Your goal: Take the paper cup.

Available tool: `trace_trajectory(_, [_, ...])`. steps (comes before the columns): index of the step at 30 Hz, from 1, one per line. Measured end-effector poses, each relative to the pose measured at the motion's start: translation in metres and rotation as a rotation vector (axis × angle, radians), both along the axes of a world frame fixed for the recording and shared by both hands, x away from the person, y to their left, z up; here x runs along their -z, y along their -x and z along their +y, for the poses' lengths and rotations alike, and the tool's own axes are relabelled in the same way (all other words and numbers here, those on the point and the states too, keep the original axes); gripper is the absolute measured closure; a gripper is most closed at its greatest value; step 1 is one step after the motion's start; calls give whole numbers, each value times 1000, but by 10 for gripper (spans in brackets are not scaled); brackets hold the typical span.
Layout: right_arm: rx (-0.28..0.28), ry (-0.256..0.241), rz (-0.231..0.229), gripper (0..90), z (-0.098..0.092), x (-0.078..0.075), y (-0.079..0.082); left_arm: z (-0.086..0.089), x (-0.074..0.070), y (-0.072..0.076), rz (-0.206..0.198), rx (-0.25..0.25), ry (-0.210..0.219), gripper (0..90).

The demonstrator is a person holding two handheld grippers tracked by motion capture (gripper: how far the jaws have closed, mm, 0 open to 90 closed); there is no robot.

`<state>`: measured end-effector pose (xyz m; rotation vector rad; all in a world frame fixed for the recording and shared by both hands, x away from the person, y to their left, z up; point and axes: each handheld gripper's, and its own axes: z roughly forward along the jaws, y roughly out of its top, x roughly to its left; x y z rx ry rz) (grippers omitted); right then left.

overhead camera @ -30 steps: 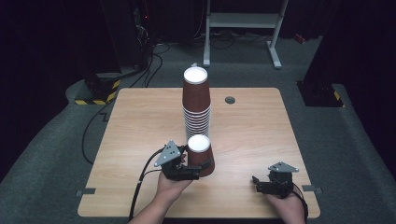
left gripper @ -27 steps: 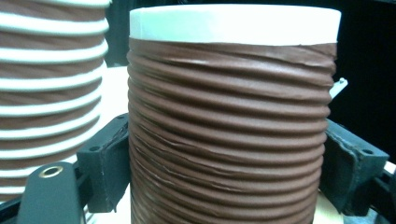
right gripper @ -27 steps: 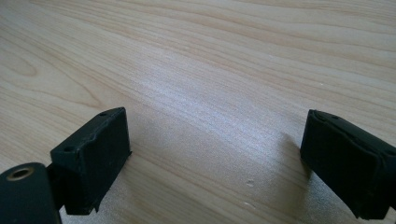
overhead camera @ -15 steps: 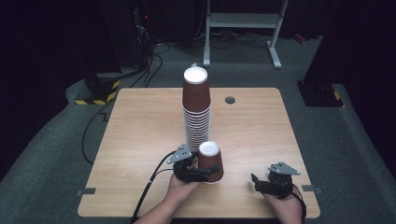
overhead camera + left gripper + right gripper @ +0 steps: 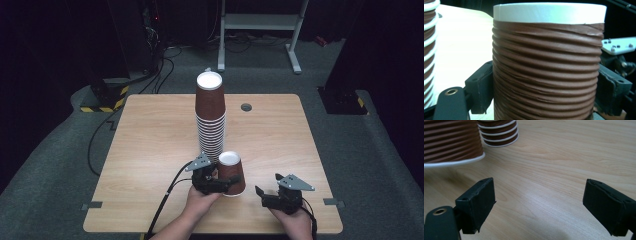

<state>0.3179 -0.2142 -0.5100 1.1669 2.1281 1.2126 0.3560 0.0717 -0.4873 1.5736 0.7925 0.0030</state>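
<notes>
Ribbed matt paper cup (image 5: 548, 67) on smooth pale wood-grain table (image 5: 564, 157).

Two black grippers, held by bare hands and forearms entering at the bottom of the high view, no sleeves visible. Left gripper (image 5: 231, 181) just left of the frame's lower centre, topped by a grey three-cornered plate, with a black cable trailing down to the bottom edge. Right gripper (image 5: 258, 191) at lower right, same grey plate with small dark screw dots, thin black cable beside the wrist. Blocky matt-black jaws in both gripper views; brass-ringed hole at lower left.
</notes>
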Motion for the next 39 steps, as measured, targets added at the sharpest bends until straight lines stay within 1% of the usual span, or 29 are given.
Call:
trace_trajectory(3, [-1,7,-37,129,0,1,7,0,-5,0,10,-2,22,170])
trace_trajectory(4, [11,14,-57,129,0,1,9,0,-7,0,9,-6,39,170])
trace_trajectory(5, [24,17,-60,129,-1,1,11,0,-9,0,13,-9,49,171])
trace_trajectory(6, [28,10,-60,130,-1,1,11,1,-11,-2,19,-8,58,171])
trace_trajectory(7, [31,-6,-67,129,-2,1,12,0,-12,-2,26,-7,62,171])
trace_trajectory(10, [32,-18,-84,127,-1,0,14,-3,-16,-3,24,3,55,171])
trace_trajectory(12, [24,-24,-106,126,1,0,15,-5,-18,-3,30,12,58,171])
trace_trajectory(13, [22,-24,-111,129,3,0,16,-6,-19,-4,33,14,60,171])
trace_trajectory(14, [13,-20,-107,142,4,0,17,-7,-20,-4,34,15,62,171])
trace_trajectory(16, [-7,-35,-112,164,5,0,18,-7,-23,-4,32,16,67,171])
trace_trajectory(18, [-11,-43,-130,167,7,-1,18,-8,-25,-5,31,20,74,171])
trace_trajectory(21, [-13,-64,-140,165,9,-1,18,-8,-26,-7,49,17,93,170])
trace_trajectory(22, [-9,-69,-140,166,9,-1,18,-8,-27,-7,48,16,96,171])
trace_trajectory(26, [-16,-86,-137,183,11,-1,19,-10,-29,-8,53,16,102,170])
trace_trajectory(28, [-18,-93,-148,188,12,-2,20,-10,-31,-8,55,20,101,171])
trace_trajectory(31, [-18,-104,-164,228,13,-4,22,-11,-34,-7,48,25,94,171])
trace_trajectory(33, [-15,-105,-182,242,13,-5,23,-11,-36,-7,45,23,96,170])
trace_trajectory(37, [4,-107,-201,243,13,-6,24,-13,-38,-9,52,22,95,170])
trace_trajectory(39, [15,-112,-212,253,13,-7,25,-14,-41,-9,46,22,86,170])
